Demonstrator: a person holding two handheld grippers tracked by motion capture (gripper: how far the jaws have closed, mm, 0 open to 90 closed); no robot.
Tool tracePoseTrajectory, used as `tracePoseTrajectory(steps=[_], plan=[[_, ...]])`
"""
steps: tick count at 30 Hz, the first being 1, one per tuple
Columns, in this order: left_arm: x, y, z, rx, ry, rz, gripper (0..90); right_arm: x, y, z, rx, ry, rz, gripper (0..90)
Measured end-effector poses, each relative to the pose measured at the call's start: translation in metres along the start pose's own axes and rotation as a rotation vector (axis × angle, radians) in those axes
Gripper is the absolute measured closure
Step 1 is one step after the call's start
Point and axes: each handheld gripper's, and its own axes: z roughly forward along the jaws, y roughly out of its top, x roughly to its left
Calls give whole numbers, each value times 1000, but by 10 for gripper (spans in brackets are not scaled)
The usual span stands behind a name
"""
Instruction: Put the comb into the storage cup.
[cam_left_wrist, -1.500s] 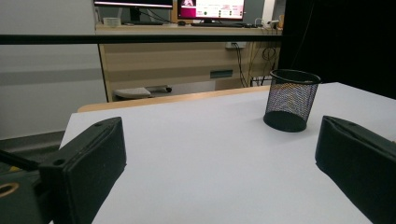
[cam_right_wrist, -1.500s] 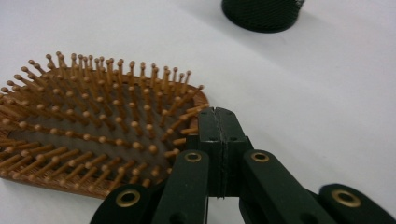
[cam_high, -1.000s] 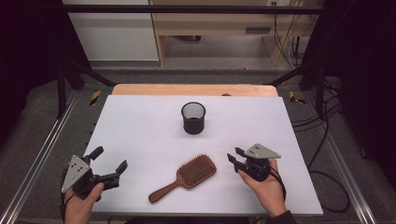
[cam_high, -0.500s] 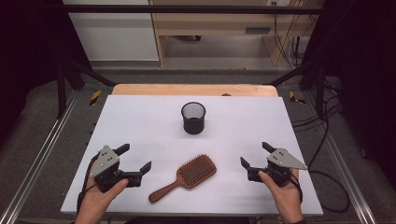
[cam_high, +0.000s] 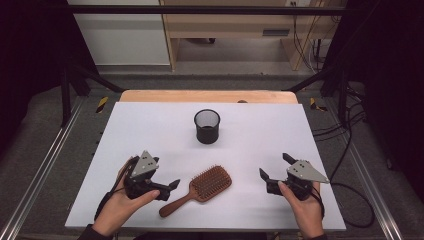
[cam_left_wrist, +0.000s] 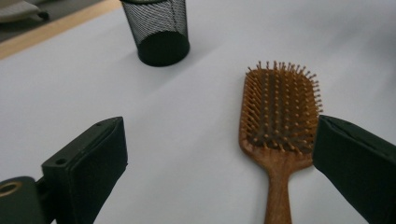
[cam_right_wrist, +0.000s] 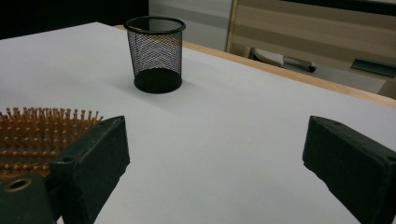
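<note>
One brown wooden paddle hairbrush (cam_high: 202, 187) lies bristles-up near the front edge of the white table (cam_high: 125, 130), between two grippers. The left gripper (cam_high: 167, 187), jaws wide and empty, sits just beside its handle, perhaps touching. The right gripper (cam_high: 275, 167), jaws just opened wide and empty, is well apart. One black mesh cup (cam_high: 207, 126) stands beyond.

On the white table (cam_high: 150, 130), a wooden hairbrush (cam_high: 200, 189) lies bristles up, handle toward the near left. The left gripper (cam_high: 167, 186) sits just beside the handle, jaws apart. The right gripper (cam_high: 274, 167) rests well apart, jaws spread. A black mesh cup (cam_high: 207, 126) stands upright beyond.
</note>
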Motion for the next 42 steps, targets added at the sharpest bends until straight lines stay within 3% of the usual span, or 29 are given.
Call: tracePoseTrajectory(steps=[10,16,24,31,42], plan=[[-17,0,35,195,-52,79,39,2,-2,2,14,4,-10,65],[-23,-2,50,256,-70,94,46,3,-2,2,21,9,-13,64],[-26,-6,57,284,-101,112,57,2,-3,3,29,8,-3,65],[-26,-6,58,312,-100,88,151,2,-3,3,29,10,0,64],[-28,-4,64,373,-112,74,185,2,-3,3,32,12,1,65]])
